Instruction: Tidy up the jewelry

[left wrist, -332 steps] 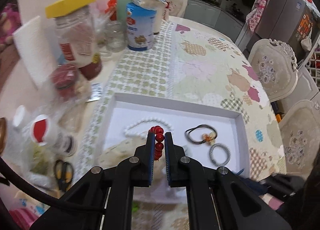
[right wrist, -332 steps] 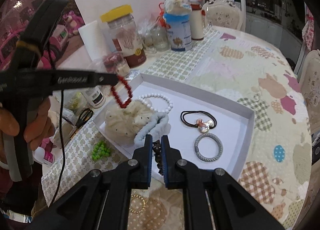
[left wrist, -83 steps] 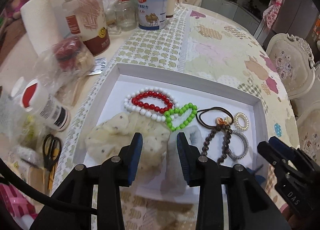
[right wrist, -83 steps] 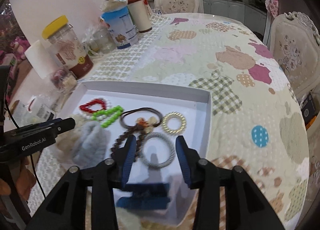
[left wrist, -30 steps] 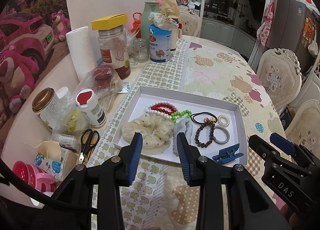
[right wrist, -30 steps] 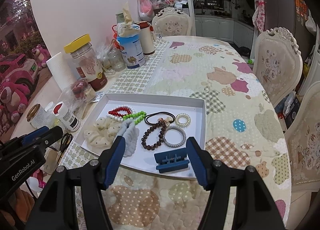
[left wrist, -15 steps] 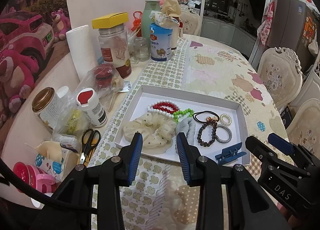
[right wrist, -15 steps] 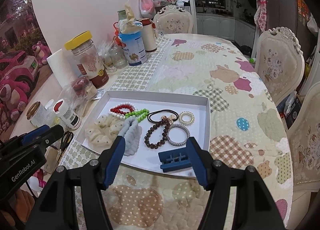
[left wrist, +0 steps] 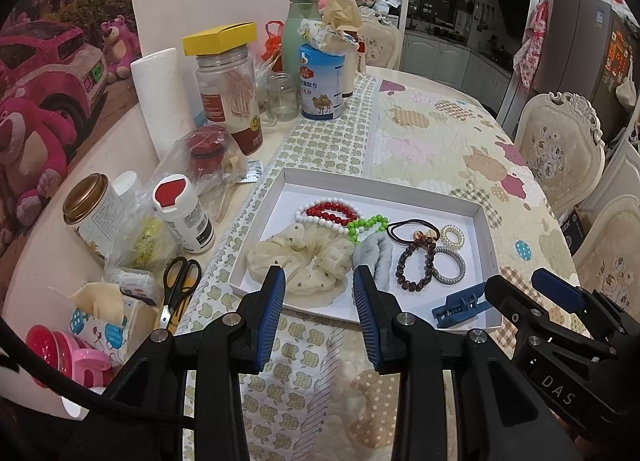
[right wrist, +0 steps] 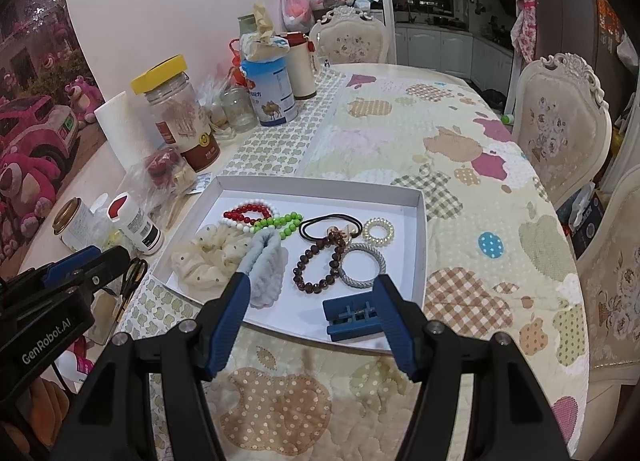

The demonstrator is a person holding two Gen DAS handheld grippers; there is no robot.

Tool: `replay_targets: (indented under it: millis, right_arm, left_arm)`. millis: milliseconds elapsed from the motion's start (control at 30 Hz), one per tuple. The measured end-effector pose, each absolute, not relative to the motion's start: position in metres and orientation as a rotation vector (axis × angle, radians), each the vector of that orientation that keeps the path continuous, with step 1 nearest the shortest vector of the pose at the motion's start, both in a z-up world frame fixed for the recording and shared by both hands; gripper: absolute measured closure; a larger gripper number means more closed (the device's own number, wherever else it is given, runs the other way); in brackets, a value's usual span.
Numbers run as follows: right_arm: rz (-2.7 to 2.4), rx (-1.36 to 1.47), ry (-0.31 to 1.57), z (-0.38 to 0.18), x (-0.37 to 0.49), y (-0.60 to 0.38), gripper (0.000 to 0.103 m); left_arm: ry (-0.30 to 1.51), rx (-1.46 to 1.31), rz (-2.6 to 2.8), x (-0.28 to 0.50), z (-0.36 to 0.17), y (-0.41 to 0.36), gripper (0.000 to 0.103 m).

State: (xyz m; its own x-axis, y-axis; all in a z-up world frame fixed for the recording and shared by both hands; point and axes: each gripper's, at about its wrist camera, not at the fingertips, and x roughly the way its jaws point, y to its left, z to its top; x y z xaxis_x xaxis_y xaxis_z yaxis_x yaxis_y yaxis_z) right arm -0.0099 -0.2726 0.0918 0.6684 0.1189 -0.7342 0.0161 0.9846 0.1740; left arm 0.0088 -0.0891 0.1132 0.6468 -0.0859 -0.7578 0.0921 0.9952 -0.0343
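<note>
Jewelry [right wrist: 316, 267], scrunchies [right wrist: 208, 257] in white tray [right wrist: 420, 245]

Two wrist cams, both looking down at an angle over the same table

Left cam sits back from the white tray [left wrist: 384, 189], peering between its own fingers [left wrist: 272, 301], with the right gripper [left wrist: 520, 293] poking in at its lower right. Right cam is on the other side, similarly pulled back, catching the left gripper [right wrist: 86, 261] at its left edge. Both share the tray, the jar clutter and the chairs.

A quilted table [right wrist: 460, 165] bears a white tray [right wrist: 420, 245], jars, scissors [left wrist: 178, 289].
</note>
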Motion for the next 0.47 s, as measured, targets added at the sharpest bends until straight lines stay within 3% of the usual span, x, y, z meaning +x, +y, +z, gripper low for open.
replay_targets:
  millis: [467]
  right_arm:
    - [0.075,0.161,0.851,0.0833,-0.0105,-0.2717,0.036]
  left_arm:
    - [0.867,0.01,-0.118,0.0114,0.1046,-0.0874,0.069]
